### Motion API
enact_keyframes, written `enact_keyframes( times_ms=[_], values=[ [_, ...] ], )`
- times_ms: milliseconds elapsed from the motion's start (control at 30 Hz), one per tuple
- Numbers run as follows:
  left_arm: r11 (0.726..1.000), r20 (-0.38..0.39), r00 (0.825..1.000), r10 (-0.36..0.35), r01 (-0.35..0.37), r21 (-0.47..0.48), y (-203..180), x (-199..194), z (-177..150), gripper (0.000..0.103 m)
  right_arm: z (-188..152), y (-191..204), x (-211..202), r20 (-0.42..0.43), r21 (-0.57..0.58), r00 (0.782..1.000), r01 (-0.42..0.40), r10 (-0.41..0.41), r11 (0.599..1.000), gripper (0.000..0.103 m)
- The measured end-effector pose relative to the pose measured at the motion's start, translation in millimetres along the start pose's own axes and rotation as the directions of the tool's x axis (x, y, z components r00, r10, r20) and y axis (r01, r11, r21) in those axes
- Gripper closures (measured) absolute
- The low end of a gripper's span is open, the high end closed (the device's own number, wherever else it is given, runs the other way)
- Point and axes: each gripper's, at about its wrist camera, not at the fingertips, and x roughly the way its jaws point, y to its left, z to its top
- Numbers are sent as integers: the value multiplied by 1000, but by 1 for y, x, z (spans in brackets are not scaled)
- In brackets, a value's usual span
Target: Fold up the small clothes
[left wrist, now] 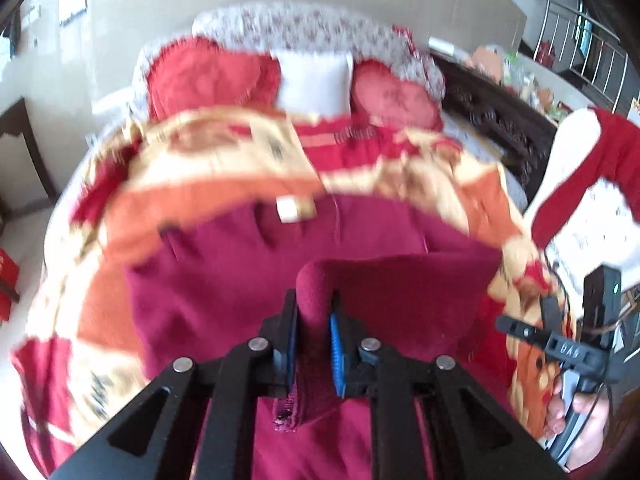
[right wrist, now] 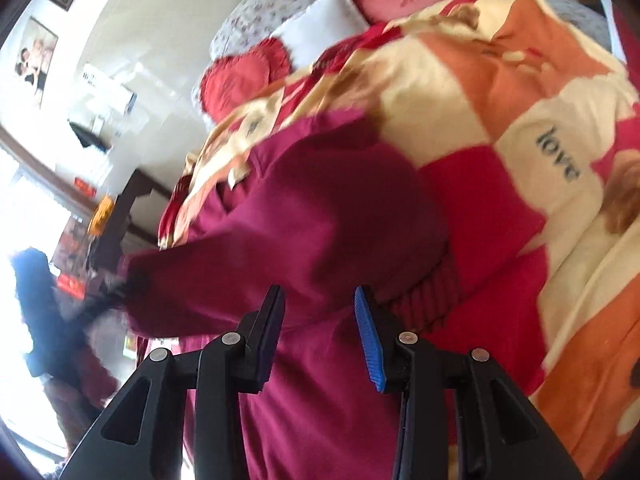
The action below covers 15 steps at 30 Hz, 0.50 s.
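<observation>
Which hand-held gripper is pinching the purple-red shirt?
The left hand-held gripper: it pinches the maroon garment. The right hand-held gripper is open.

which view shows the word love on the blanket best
The right wrist view: "love" is readable on a cream patch of the patterned blanket, beside the maroon garment. In the left wrist view the blanket is motion-blurred and no lettering can be made out.

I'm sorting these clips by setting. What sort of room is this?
Most likely a home bedroom: a bed with a floral headboard, heart-shaped red cushions, and a patchwork blanket under the maroon garment.
</observation>
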Motion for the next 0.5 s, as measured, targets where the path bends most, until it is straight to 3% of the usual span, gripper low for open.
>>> enact_keyframes(
  times_ms=[100,167,267,400,500],
  values=[
    [998,-1,998,58,-58,-32,25,5,15,89,18,-1,-3,44,-11,999,32,-31,999,81],
    [991,-46,993,112,-115,-67,51,21,12,89,34,-2,1,64,-13,996,56,-55,998,70],
    [972,-153,973,175,-195,-130,89,58,-5,89,54,-3,17,49,-24,995,85,-83,996,67],
    [965,-205,969,137,-177,-193,106,85,-25,89,77,3,48,4,-64,995,96,-96,993,64],
    [969,-193,971,139,-174,-177,105,85,-22,89,87,12,75,-29,-103,994,103,-107,989,63]
  ],
)
